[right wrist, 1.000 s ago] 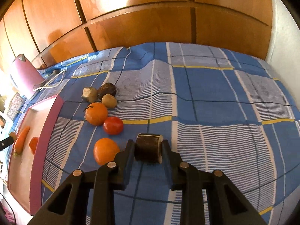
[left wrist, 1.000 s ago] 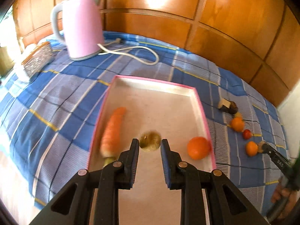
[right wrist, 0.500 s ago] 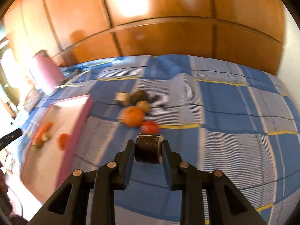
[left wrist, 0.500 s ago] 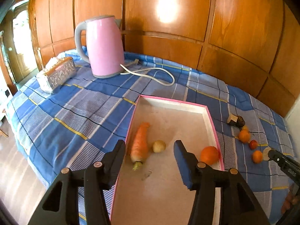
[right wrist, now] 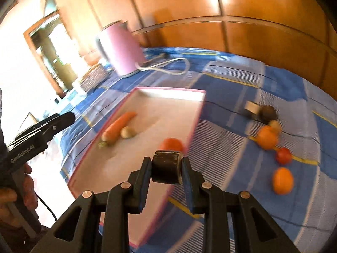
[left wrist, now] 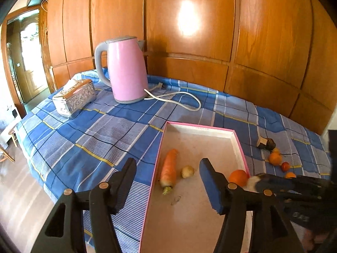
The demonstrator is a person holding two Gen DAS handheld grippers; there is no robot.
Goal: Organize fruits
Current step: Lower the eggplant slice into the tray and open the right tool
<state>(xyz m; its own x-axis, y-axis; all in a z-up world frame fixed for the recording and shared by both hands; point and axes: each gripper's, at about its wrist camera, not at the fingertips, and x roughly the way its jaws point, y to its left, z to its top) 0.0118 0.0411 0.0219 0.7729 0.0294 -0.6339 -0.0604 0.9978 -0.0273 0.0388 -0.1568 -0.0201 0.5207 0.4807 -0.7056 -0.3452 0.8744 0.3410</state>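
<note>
Between the pads of your right gripper sits a dark cylindrical piece, clamped on both sides and held above the near right edge of the pink-rimmed tray. Your left gripper is spread wide with nothing in it, hanging over the tray's near left part.

Inside the tray, in your left wrist view, a carrot lies at about 12 o'clock from the left gripper, its leafy end toward you. A small pale round piece lies just beside the carrot at its 3 o'clock, and an orange rests against the tray's right wall.

On the blue checked tabletop, at 2 to 3 o'clock from the right gripper, the loose fruit is grouped: a dark piece with a pale cut face, a second orange touching a small tan piece, a red tomato, and a third orange nearest you. The view is motion-blurred, so finer detail cannot be told.

A pink kettle with its white cord stands at 11 o'clock beyond the tray, a silver box to its 9 o'clock
</note>
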